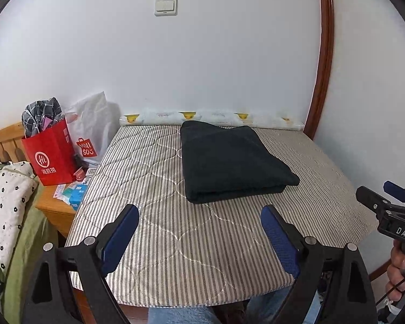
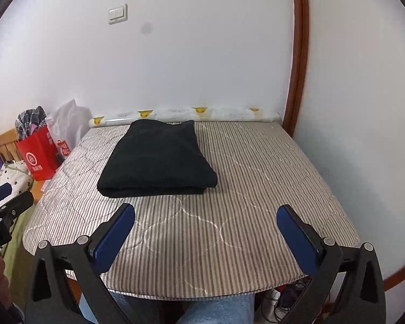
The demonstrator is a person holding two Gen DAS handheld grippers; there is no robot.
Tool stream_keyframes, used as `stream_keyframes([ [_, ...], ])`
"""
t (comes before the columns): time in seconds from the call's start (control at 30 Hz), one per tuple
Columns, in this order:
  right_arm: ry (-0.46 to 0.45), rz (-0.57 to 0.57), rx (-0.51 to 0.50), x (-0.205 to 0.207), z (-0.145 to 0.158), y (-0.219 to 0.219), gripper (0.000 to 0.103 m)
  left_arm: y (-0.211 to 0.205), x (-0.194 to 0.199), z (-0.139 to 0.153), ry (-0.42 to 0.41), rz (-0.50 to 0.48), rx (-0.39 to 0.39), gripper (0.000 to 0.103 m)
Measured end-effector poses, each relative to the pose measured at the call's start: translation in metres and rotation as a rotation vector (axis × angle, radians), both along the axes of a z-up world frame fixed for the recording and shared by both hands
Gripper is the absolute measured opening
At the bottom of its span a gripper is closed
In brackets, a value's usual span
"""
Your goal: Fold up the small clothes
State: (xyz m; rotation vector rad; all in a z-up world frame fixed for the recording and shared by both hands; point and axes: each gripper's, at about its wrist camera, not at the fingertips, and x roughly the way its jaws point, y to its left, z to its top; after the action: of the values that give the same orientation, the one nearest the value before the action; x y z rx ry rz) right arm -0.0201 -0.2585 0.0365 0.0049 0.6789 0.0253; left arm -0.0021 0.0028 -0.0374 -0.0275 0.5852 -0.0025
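The dark garment [image 1: 233, 162] lies already folded into a thick rectangle on the striped mattress [image 1: 197, 243], toward its far edge by the wall, and nothing touches it. I judge it soft, fairly thick knit: light, limp, not slippery, and likely to sag and unfold if I lift it by one layer only. If I must fold it again, I would pinch the stacked layers at the two near corners, one corner per tool, so the bundle stays together. My left tongs [image 1: 199, 232] hang wide apart and empty above the near part of the mattress, pointing toward the cloth. My right tongs [image 2: 206, 232] are likewise spread wide and empty, level with the left, both held well short of the garment's near edge.
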Motion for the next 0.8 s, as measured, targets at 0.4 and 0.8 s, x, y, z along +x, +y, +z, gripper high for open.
stream_keyframes([
  [0.4,-0.006,-0.001,-0.027,-0.0021,0.0002,0.0048,0.103,0.0037,-0.0005,-0.0007,0.007,0.008,-0.01,0.092],
  [0.8,-0.003,-0.004,-0.03,0.0001,-0.0005,0.0009,0.103,0.003,-0.0018,-0.0005,0.01,0.003,-0.007,0.092],
])
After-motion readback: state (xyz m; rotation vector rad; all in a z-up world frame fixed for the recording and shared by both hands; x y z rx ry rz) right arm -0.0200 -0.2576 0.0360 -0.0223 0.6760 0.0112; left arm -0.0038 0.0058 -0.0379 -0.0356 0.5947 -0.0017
